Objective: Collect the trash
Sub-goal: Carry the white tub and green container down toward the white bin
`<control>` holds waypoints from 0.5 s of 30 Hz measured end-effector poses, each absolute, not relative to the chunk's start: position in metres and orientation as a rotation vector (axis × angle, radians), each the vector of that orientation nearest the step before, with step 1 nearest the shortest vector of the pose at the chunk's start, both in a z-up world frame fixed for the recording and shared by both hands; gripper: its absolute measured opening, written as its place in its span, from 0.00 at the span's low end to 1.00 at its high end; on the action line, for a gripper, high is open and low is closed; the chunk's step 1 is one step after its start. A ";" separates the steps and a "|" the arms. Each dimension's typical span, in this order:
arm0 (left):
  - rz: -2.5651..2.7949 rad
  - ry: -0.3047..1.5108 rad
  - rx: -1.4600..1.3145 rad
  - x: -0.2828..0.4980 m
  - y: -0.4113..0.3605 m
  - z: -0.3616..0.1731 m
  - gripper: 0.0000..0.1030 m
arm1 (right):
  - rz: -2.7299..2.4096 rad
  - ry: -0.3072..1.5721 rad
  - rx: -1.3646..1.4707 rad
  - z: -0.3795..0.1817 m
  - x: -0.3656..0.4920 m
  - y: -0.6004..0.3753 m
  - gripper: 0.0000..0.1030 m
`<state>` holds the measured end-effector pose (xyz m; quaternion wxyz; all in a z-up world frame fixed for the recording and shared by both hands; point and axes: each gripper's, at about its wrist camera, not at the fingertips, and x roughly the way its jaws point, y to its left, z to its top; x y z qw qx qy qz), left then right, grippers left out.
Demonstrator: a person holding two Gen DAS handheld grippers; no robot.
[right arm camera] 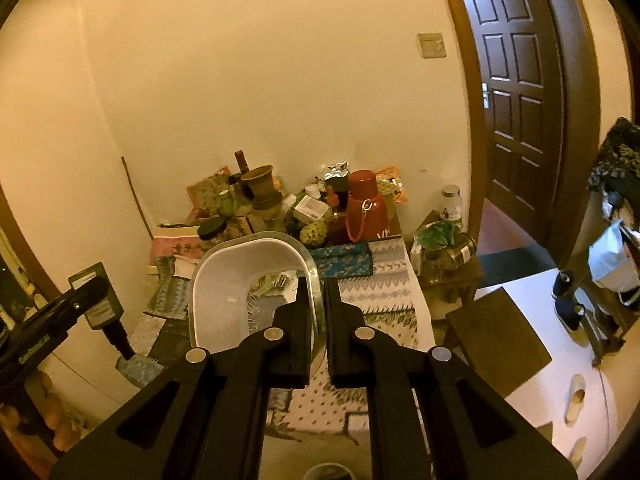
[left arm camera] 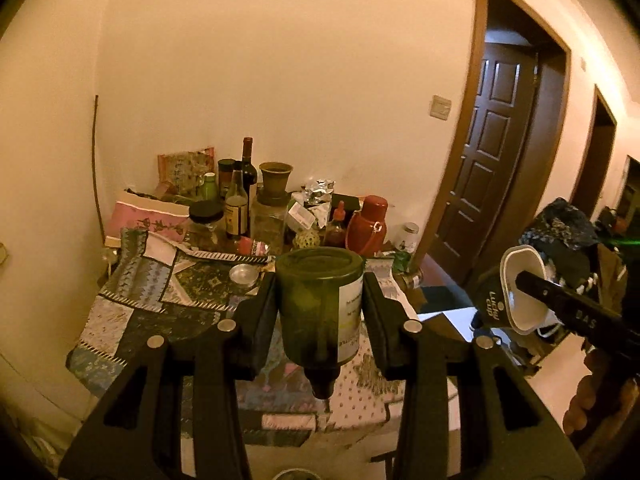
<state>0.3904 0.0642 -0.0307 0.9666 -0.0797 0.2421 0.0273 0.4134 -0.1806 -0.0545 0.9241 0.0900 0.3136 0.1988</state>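
Gripping a dark green bottle (left arm camera: 320, 304), the left tongs (left arm camera: 320, 312) are pressing their pads against its two sides, and the bottle is hanging upside down in the air with its flat base up and its black capped neck pointing down between the arms. A white label is showing on its side at 3 o'clock. Below and beyond it, the worktop (left arm camera: 132, 312) under a patchwork cloth is carrying a crowd of things at its far edge against the wall: a red flask (left arm camera: 368, 226), a wine bottle (left arm camera: 249, 168), a brown pot (left arm camera: 275, 178) sitting on a jar, crumpled foil (left arm camera: 318, 190) and a small round tin (left arm camera: 244, 274) lying nearer.

Clamping the rim of a paper cup (right arm camera: 252, 292), the right tongs (right arm camera: 320, 300) are clenched almost fully together, with the thin cup wall pinched between the pads. The cup's white inside is facing the right wrist camera, squashed into a rounded square, lifted clear of the cloth. In the left wrist view the same cup (left arm camera: 516, 288) is appearing at 3 o'clock, dark outside with pale lettering, well apart from the bottle. In the right wrist view the bottle (right arm camera: 100, 300) is showing at 9 o'clock.

A brown panelled door (right arm camera: 516, 92) is standing at 2 o'clock, with a light switch (right arm camera: 432, 45) on the wall beside its frame and a low wooden stool (right arm camera: 500, 340) on the pale floor at 4 o'clock.
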 end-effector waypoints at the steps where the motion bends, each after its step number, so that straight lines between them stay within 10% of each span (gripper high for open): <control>1: 0.047 0.492 -0.160 0.377 0.069 -0.031 0.39 | 0.397 0.645 0.184 -0.054 0.401 -0.175 0.05; 15: -0.049 0.560 -0.157 0.213 0.111 -0.061 0.39 | 0.347 0.681 0.219 -0.062 0.233 -0.132 0.05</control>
